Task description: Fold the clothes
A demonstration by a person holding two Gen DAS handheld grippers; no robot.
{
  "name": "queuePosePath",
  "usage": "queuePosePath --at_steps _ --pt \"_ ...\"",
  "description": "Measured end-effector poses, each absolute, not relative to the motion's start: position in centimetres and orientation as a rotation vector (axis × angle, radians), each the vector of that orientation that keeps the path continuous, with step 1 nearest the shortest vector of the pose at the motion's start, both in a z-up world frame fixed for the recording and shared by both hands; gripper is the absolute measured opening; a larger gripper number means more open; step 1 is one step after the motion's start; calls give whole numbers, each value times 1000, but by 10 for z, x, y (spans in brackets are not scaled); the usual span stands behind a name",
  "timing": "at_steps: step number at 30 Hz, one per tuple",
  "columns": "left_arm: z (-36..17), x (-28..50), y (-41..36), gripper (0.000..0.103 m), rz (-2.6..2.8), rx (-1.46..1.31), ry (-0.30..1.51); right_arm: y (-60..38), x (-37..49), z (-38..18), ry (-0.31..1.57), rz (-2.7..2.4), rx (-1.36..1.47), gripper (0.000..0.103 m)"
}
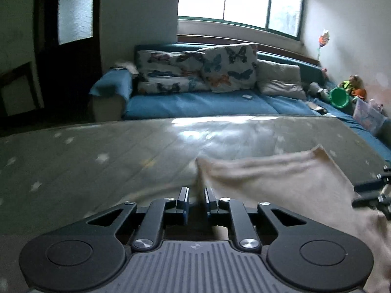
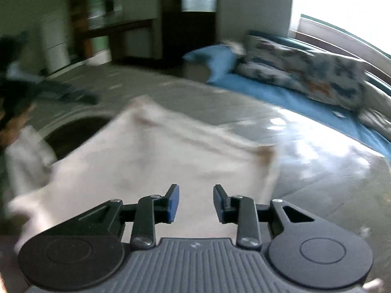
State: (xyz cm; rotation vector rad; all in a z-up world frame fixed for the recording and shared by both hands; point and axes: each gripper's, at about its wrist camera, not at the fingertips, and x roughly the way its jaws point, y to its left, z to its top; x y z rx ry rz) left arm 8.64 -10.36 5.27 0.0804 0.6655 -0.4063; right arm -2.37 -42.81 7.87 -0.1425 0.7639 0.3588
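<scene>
A cream cloth lies on the glossy grey table. My left gripper sits at the cloth's left edge with its jaws a narrow gap apart, and a fold of the cloth edge rises between them. My right gripper is open and empty, just above the near part of the same cloth, which is blurred. The tip of the right gripper shows at the right edge of the left wrist view.
A blue sofa with butterfly cushions stands behind the table under a window. A green bucket and toys sit at its right end. A dark garment lies at the table's far left. A round dark opening lies beside the cloth.
</scene>
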Motion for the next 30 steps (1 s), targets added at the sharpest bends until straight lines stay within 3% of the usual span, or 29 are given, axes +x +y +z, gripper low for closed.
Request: queuePosePath --at_steps 11,17,22,26,30 --pt "54 -19 -6 26 -90 -9 632 -332 -93 63 752 595 -234 30" --pt "38 -42 37 36 -7 -126 688 -338 -111 80 710 600 -191 30" --pt "31 -50 52 37 18 -205 705 -319 -123 78 720 664 -223 32" --pt "30 -48 58 47 37 -215 705 -304 -129 69 715 678 -286 32" --pt "27 -46 57 47 49 -212 715 -298 -133 65 715 665 -320 31"
